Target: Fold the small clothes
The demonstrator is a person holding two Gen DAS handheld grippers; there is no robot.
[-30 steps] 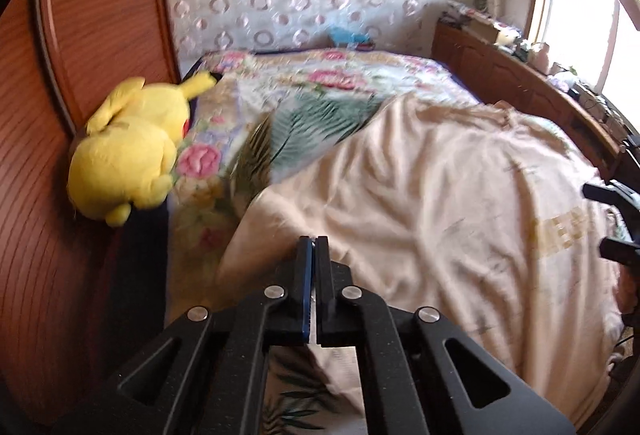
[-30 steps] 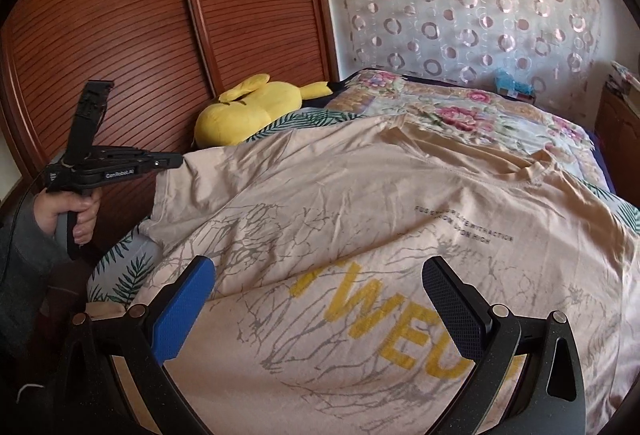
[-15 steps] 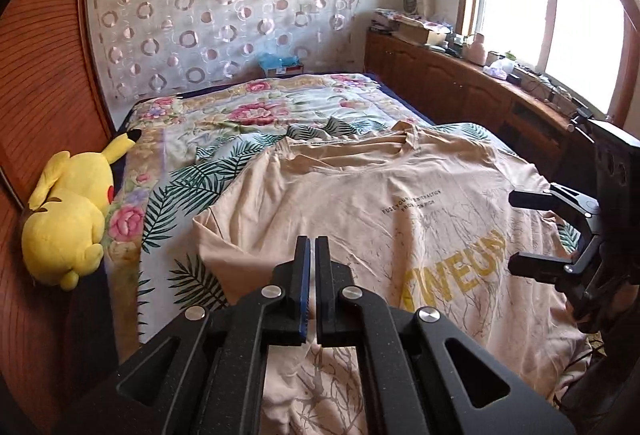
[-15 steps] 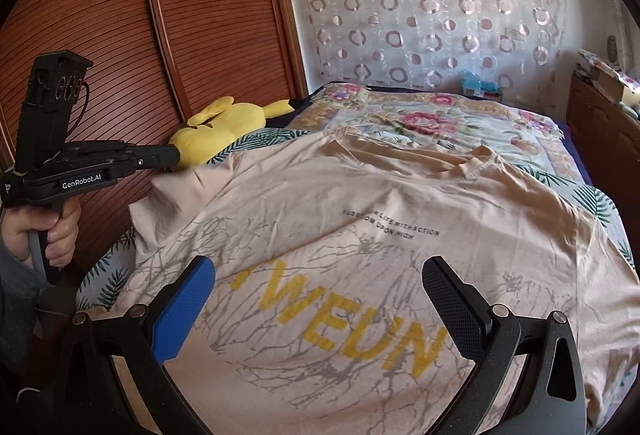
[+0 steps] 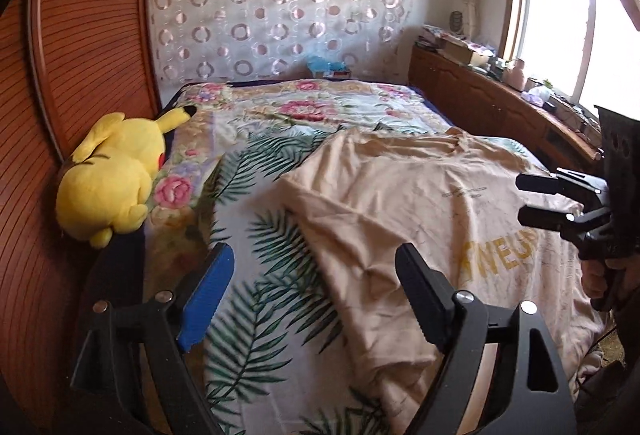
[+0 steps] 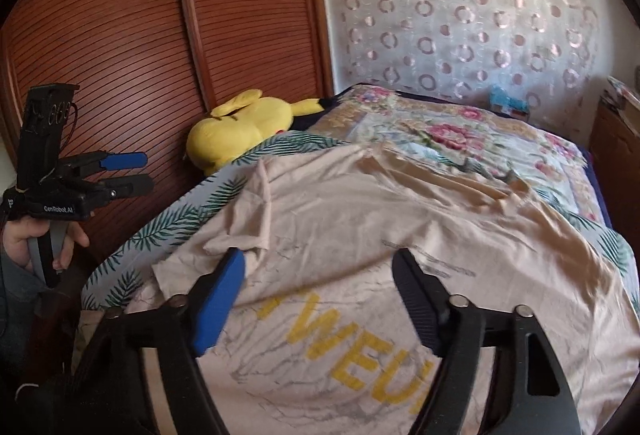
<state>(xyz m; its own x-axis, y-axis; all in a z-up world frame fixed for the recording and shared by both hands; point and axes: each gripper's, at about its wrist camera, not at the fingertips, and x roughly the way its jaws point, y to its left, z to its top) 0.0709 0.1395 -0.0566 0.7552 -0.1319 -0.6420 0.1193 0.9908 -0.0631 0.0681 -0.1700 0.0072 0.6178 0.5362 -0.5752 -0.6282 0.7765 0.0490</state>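
Beige cotton shirt spread chest-up across the bed, yellow lettering toward 4 o'clock in the left view, collar toward 1 o'clock. Just let go: left gripper, pressed together half a second ago, now spread wide and empty, hovering over the leaf-print cover at the shirt's 9 o'clock edge, touching nothing. Right gripper likewise apart, as a second ago, poised above the lettering at 6 o'clock of its own view, holding no cloth. Sleeve flopped inward at 9 o'clock in the right view, doubled onto the chest, rumpled rather than flat. Yellow plush off at 9 o'clock by the wardrobe, well apart from the shirt.

Judging from this: laying-out done, folding proper about to begin, nothing yet creased on purpose save perhaps that sleeve. Next, probably: pinch a side edge and carry it across toward the middle. Worth smoothing the sleeve first; otherwise a lumpy fold. Thin, limp fabric by the look of it, prone to dragging on the cover when pulled.
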